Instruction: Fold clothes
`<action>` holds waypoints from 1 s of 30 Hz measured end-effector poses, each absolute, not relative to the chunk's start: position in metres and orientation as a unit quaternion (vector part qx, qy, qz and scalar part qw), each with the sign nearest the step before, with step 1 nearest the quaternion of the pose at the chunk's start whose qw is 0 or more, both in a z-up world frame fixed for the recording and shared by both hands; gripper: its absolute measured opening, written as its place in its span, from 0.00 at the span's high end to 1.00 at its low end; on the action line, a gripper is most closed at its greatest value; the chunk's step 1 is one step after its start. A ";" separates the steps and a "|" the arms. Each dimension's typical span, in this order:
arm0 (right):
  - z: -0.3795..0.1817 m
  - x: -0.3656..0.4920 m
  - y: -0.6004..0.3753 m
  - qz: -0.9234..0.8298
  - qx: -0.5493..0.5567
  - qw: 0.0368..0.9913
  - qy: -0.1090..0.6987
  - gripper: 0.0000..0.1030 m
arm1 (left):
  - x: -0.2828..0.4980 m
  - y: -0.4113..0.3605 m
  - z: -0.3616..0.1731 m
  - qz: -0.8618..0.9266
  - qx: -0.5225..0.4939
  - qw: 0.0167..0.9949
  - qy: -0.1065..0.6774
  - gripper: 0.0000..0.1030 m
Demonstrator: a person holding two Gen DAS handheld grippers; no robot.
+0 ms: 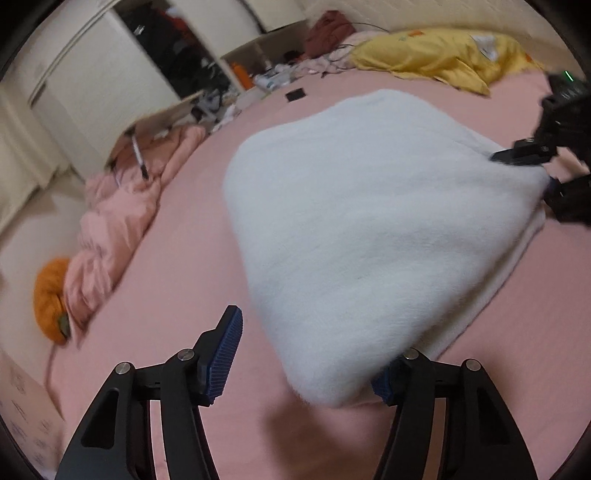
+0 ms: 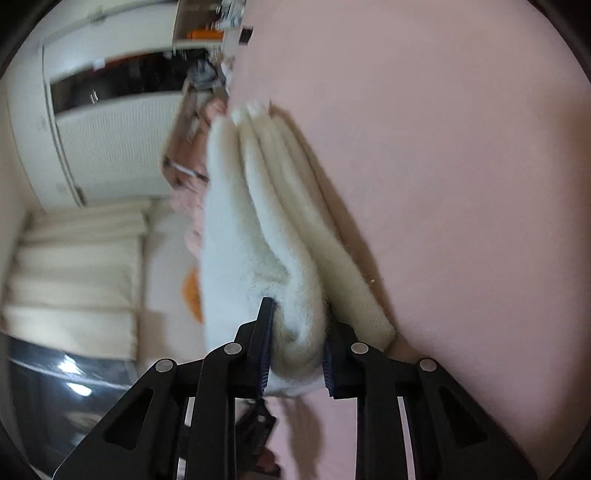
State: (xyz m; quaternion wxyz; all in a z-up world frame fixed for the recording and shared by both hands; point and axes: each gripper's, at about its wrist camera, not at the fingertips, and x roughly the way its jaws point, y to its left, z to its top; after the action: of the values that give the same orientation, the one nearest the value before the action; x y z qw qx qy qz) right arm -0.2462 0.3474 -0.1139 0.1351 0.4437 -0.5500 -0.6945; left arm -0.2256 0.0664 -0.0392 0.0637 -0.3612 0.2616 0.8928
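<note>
Garment [image 2: 273,258] clamped in right tongs [image 2: 295,347]; left tongs [image 1: 306,354] wide, corner between.

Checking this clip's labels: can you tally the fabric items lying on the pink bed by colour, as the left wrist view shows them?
White: 1, the folded fluffy garment
Yellow: 1, the pillow at the far edge
Pink: 1, the bunched quilt at the bedside
Orange: 1, the bundle beside that quilt
Dark red: 1, the heap at the far end
Total: 5
</note>
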 end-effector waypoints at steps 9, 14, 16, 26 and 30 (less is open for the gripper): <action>-0.032 -0.277 0.381 -0.751 0.373 0.181 -0.514 0.07 | -0.215 0.057 -0.034 0.904 -0.353 0.076 0.228 0.39; -0.037 -0.335 0.346 -0.725 0.439 0.234 -0.476 0.18 | -0.219 0.054 -0.035 0.907 -0.364 0.072 0.201 0.39; -0.043 -0.347 0.330 -0.730 0.457 0.219 -0.458 0.20 | -0.220 0.056 -0.037 0.906 -0.365 0.072 0.203 0.39; -0.047 -0.320 0.349 -0.740 0.435 0.219 -0.464 0.83 | -0.228 0.045 -0.042 0.906 -0.376 0.068 0.180 0.39; -0.084 -0.328 0.355 -0.736 0.476 0.170 -0.450 0.83 | -0.233 0.038 -0.046 0.907 -0.393 0.055 0.140 0.38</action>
State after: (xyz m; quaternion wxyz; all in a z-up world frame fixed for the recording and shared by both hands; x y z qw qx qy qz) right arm -0.3279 0.3549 -0.0844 0.1704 0.4760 -0.4500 -0.7362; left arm -0.2330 0.0377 -0.0460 0.0552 -0.3929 0.1403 0.9071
